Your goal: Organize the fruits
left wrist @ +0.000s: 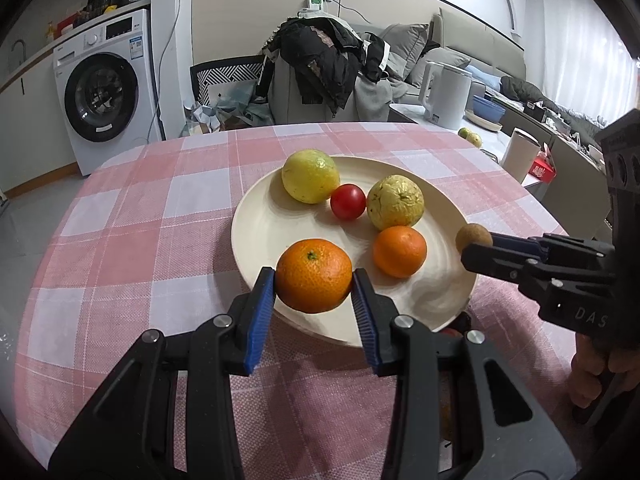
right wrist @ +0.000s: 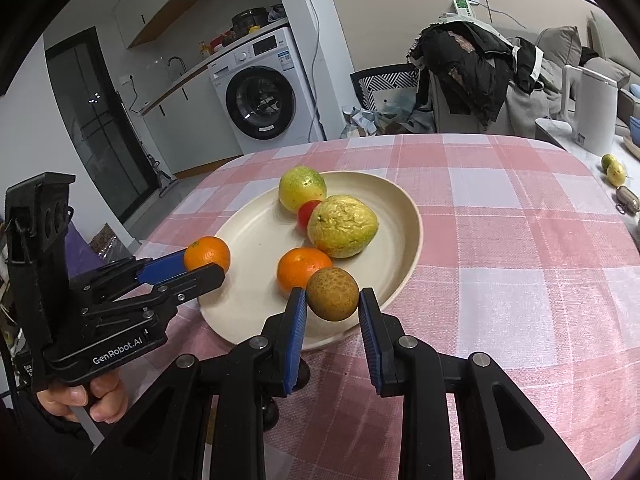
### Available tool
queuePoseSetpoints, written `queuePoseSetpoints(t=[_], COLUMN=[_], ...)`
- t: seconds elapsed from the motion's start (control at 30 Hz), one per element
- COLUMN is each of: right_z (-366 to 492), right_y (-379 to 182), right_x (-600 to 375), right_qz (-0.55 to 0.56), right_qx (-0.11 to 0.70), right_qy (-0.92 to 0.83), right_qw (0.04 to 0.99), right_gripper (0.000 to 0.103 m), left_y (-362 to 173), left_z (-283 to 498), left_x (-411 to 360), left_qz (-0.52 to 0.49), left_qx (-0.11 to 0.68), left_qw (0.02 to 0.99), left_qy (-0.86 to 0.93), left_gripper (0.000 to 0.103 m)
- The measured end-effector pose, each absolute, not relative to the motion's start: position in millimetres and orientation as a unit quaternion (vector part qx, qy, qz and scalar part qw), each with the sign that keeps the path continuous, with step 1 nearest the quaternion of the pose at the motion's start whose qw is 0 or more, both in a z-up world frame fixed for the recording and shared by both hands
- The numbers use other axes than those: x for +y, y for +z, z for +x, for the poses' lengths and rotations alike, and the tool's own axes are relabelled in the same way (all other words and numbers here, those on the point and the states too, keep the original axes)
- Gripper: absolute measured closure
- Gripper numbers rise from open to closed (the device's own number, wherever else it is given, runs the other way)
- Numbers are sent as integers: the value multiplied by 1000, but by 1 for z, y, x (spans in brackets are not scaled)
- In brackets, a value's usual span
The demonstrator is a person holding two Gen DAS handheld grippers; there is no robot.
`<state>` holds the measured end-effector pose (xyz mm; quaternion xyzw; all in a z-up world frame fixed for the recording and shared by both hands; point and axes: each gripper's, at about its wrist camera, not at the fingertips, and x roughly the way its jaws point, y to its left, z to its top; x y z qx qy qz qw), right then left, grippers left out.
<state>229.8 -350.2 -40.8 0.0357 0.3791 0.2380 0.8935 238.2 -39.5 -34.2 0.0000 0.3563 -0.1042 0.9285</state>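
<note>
Tangerine [left wrist: 314, 276] pinched in left tool [left wrist: 314, 280]; right tool [right wrist: 333, 295] pinching brown fruit [right wrist: 333, 294] over plate [right wrist: 404, 248]

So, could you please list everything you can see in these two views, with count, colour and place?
Round cream plate: one, on the pink checked tablecloth.
Yellow-green round fruits: two, far part of plate.
Small red tomato: one, between them.
Loose orange mandarin: one, on plate.
Held orange mandarin: one, at plate's near rim.
Small brown round fruit: one, over plate's edge.
White washing machine: one, background left.
White kettle: one, side counter.
Dark clothes heap: one, on a chair.
Left tool: black, blue pads, gripping the held mandarin.
Right tool: same, gripping the brown fruit.
</note>
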Motion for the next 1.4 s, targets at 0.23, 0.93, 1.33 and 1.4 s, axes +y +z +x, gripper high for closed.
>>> queuePoseSetpoints(t=[0.23, 0.93, 1.33, 1.4], right_z=[225, 218, 201, 200], right_y=[-40, -33, -36, -39], right_x=[-354, -355, -356, -357], right_qz=[35, 14, -14, -16], right_qx=[370, 356, 386, 395], right_qy=[236, 221, 212, 209], right_qw=[898, 908, 898, 895], right_gripper=[66, 0, 0, 0], left_y=[-32, -15, -14, -15], left_z=[234, 206, 175, 174], left_x=[-38, -31, -30, -31], left_qz=[-3, 8, 23, 22], left_qx=[343, 313, 313, 314], left_qw=[934, 945, 945, 945], left_qy=[-103, -91, -93, -93], left_gripper=[67, 0, 1, 1])
